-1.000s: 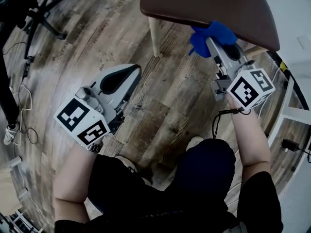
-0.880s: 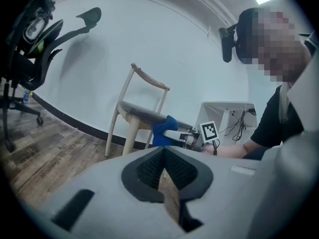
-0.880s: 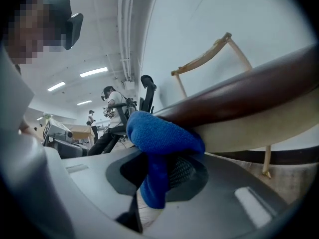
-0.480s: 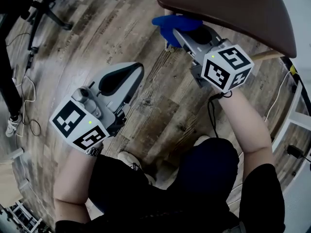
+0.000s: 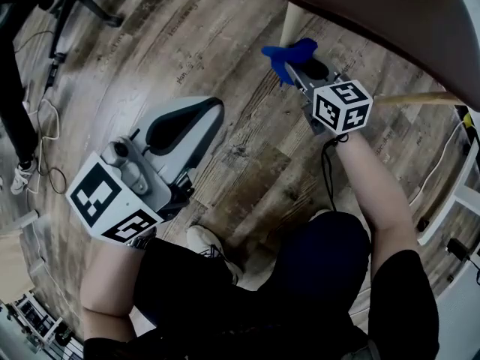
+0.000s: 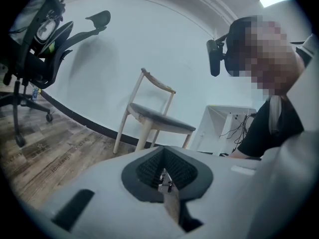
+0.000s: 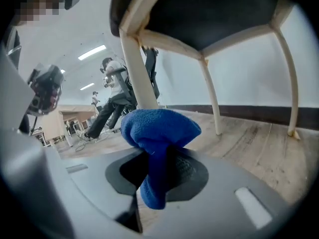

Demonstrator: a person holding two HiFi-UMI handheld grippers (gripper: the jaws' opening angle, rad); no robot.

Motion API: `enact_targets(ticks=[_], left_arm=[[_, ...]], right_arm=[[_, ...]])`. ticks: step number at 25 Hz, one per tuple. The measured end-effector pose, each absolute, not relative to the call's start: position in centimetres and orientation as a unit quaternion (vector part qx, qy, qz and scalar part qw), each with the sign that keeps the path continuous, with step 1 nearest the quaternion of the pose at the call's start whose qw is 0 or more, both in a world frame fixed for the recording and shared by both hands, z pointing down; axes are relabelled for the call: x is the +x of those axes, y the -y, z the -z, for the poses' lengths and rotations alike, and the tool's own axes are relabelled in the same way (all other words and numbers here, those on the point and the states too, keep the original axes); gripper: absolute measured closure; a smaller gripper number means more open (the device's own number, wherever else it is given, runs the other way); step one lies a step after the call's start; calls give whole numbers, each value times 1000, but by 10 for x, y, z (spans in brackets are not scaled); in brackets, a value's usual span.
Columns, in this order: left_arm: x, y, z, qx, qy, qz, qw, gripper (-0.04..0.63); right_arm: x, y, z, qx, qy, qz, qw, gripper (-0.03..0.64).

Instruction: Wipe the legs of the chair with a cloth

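Right gripper (image 7: pixel 160 169): fingers clamp a bunched blue fleece cloth (image 7: pixel 159 128) just beside a pale wooden chair leg (image 7: pixel 134 68).
Left gripper (image 6: pixel 167 183): fingers closed on nothing.

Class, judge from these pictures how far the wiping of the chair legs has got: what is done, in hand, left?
Done: the right gripper is shut on the cloth. In hand: the cloth is up by the near leg; contact is unclear. Left: nothing shows which legs are wiped, so count the far legs too. The left gripper is shut and empty.
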State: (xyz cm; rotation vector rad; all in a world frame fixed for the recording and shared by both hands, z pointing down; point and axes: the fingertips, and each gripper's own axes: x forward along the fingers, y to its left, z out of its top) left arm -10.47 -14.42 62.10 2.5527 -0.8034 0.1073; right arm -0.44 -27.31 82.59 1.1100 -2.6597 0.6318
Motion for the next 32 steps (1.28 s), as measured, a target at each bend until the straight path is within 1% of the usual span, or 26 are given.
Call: enact_targets(ticks=[5,8,10,16,19,22,24,27,32], left_arm=[[-115,143,-626,923,303,-47,233,591],[-121,142,-628,921,308,-49,234,591],[-126,142,-628,919,311,-48,236,591],[-131,144,-617,922,308,-29,233,591],[-127,142,-608,920,316,-23,232,591],[-124,132,-596,908,341,-30,240,591],[-124,120,-583,901,359,-39,242,591],[-123,96,-553,895,371,-57,241,591],[-122,35,-489,881,365,-98,286,591]], right_arm=[[-4,272,-931,375,866,-262,201,529],[-4,268,-975,376,846,-277,259,531],[-6,268,-983,380,840,-279,269,531],[-4,266,-967,385,839,-286,258,531],[1,256,-919,387,849,-284,222,531],[7,247,-839,389,860,-288,162,531],[15,234,-782,390,864,-290,134,531],[28,203,-700,389,864,-299,112,531],[45,136,-567,384,858,-328,96,531]])
